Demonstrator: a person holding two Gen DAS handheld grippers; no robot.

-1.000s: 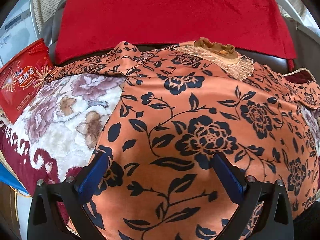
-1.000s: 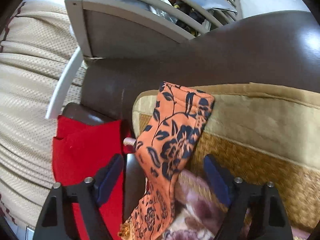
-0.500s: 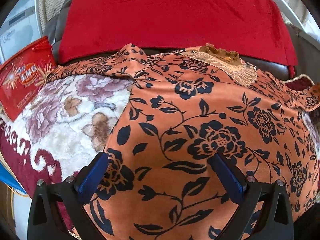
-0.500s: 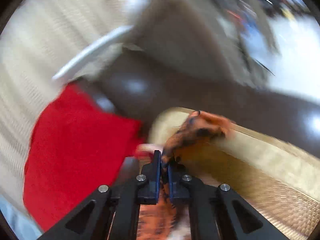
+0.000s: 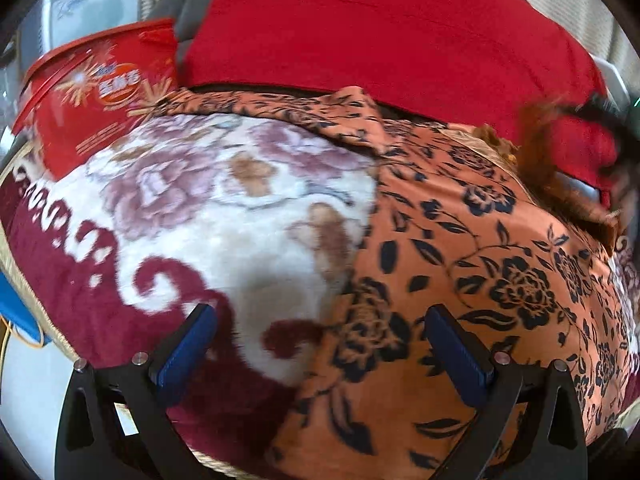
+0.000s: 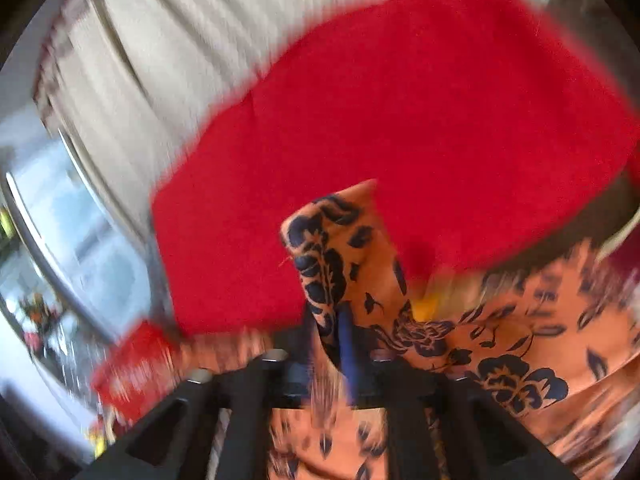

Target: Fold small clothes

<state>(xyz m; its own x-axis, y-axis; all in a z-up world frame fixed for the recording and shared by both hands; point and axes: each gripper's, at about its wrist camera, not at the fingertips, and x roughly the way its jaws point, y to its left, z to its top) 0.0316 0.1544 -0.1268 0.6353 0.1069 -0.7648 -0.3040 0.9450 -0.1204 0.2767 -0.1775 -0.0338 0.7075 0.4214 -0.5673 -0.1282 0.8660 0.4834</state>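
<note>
An orange garment with a dark blue flower print (image 5: 472, 264) lies spread over a plush floral blanket (image 5: 224, 216). My left gripper (image 5: 320, 352) is open and empty, low over the garment's near left edge. My right gripper (image 6: 344, 336) is shut on a sleeve of the garment (image 6: 340, 248) and holds it lifted in front of a red cloth (image 6: 400, 120). The lifted sleeve shows as a blur at the right of the left wrist view (image 5: 560, 152).
A red cloth (image 5: 380, 32) drapes over the dark seat back behind the garment. A red printed box (image 5: 96, 92) stands at the blanket's far left. Beige curtain (image 6: 132, 60) hangs behind.
My right gripper has shut on the sleeve and swung it up and across toward the garment's body. My left gripper has shifted left toward the garment's left edge and stays open.
</note>
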